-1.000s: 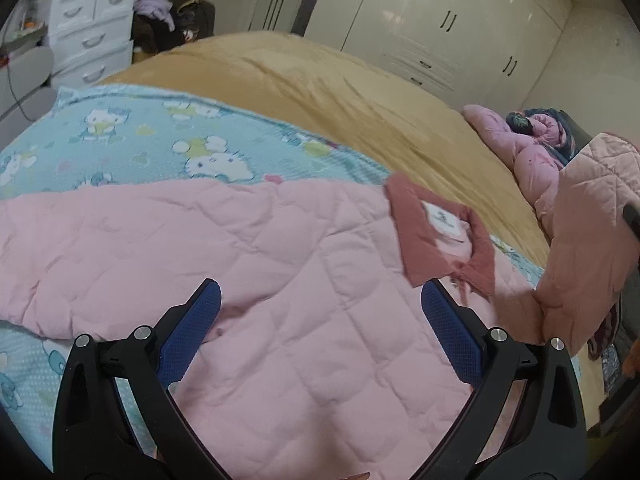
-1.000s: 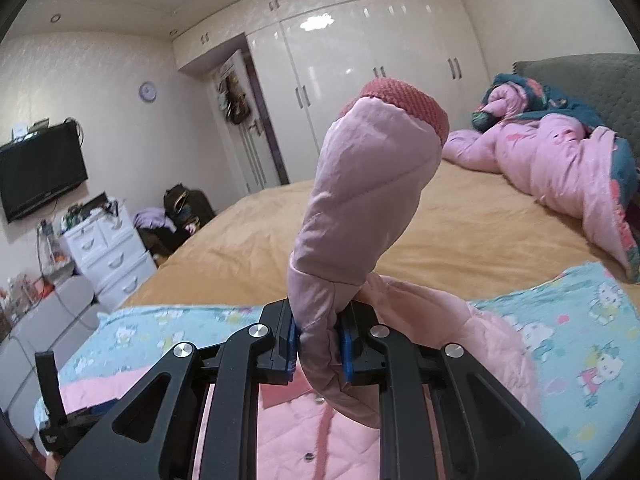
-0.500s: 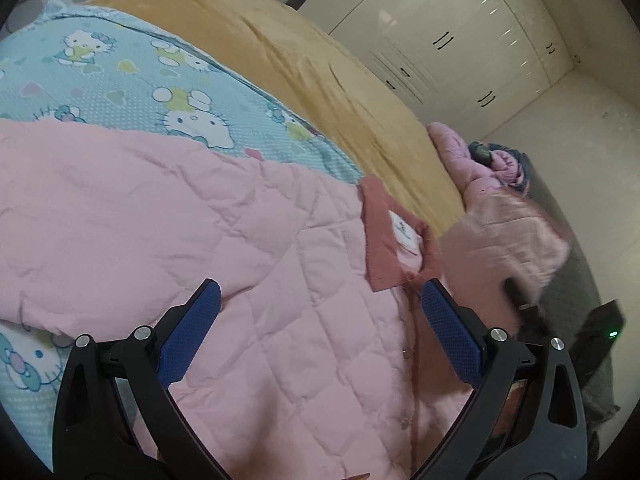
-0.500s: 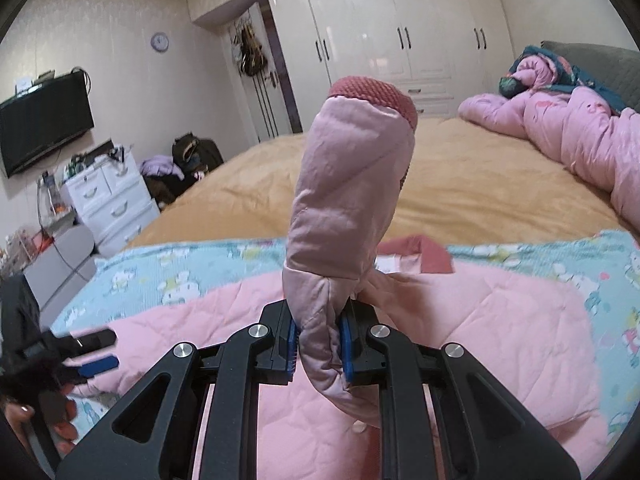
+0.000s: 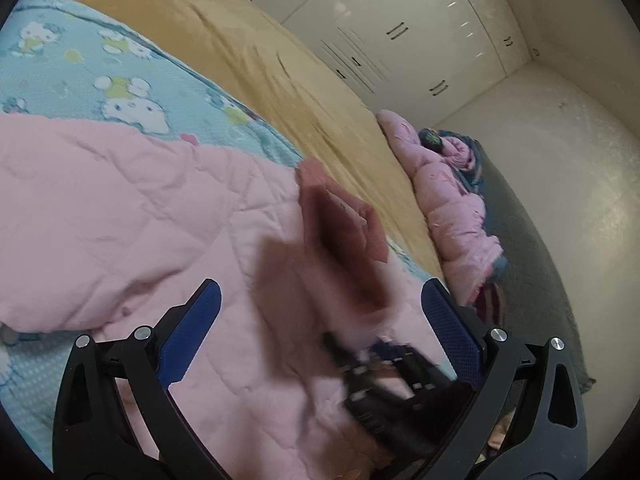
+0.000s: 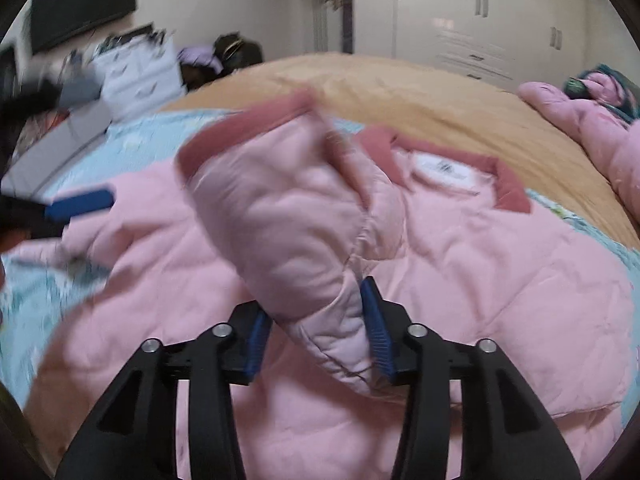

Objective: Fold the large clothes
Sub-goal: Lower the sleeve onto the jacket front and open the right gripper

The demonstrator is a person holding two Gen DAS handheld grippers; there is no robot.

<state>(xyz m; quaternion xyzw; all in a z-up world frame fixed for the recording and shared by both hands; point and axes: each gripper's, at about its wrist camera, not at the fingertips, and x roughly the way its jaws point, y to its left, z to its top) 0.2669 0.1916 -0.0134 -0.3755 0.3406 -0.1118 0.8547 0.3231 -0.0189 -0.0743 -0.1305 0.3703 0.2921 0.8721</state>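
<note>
1. The pink quilted jacket (image 6: 480, 280) is laid flat, front down, on the cartoon-print sheet (image 5: 80, 60) of the bed, collar (image 6: 508, 188) toward the tan blanket (image 6: 400, 92).
2. The sleeve (image 6: 288, 232), with its darker ribbed cuff, is brought across the back, apparently to narrow the shape for folding.
3. Right gripper (image 6: 316, 332): jaws have just been opening; the puffy sleeve is between them, loosely, likely being released.
4. Left gripper (image 5: 320, 332): spread wide, nothing held, poised over the jacket.

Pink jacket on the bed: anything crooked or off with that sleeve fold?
The sleeve lies slanted across the pink jacket, its cuff short of the collar. Right claw has just been opening; the sleeve sits bunched between its jaws. Nothing torn.
</note>
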